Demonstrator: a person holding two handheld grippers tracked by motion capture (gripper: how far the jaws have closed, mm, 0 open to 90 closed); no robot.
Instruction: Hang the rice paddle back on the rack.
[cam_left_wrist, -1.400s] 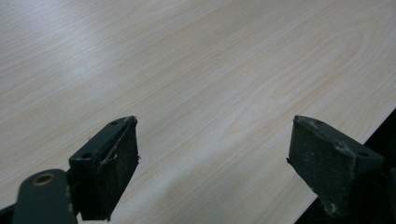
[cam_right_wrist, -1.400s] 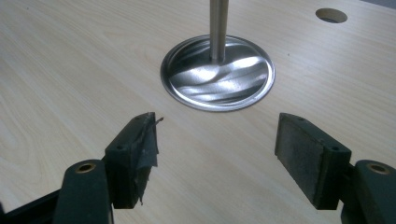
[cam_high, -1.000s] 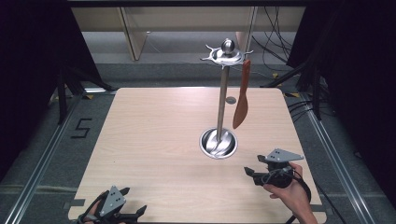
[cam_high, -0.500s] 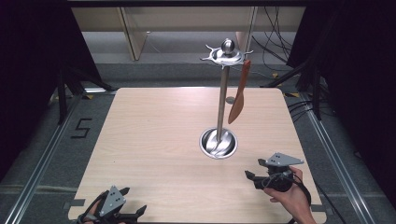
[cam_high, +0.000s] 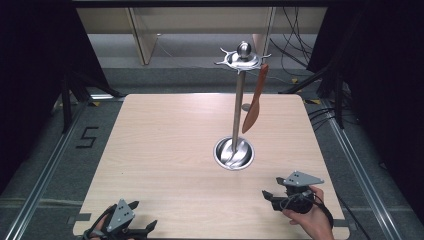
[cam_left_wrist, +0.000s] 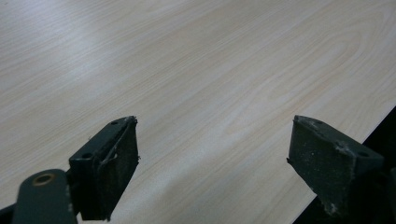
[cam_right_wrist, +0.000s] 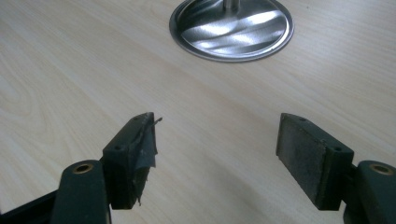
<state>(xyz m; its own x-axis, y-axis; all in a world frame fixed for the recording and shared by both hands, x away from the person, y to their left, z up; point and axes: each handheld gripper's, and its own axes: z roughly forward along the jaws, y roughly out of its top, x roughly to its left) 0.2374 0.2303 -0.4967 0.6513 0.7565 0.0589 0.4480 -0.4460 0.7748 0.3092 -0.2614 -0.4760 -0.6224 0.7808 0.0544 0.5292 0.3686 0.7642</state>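
Both tools are idling released: right tool (cam_high: 276, 198) is facing the steel utensil stand's round base (cam_right_wrist: 232, 29), seemingly between steps; next calls for reaching the hanging brown wooden spatula (cam_high: 253, 104), while the left tool (cam_high: 136, 229) is resting at the pale wooden bench (cam_high: 165, 145) edge.

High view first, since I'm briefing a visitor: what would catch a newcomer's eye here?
The tall steel rack standing right of the table's middle, its shiny round base catching the light. Then the brown wooden spatula hanging from a hook at its top, on the right. Last, the two open grippers at the near edge: the left gripper at the left corner, the right gripper in a hand.
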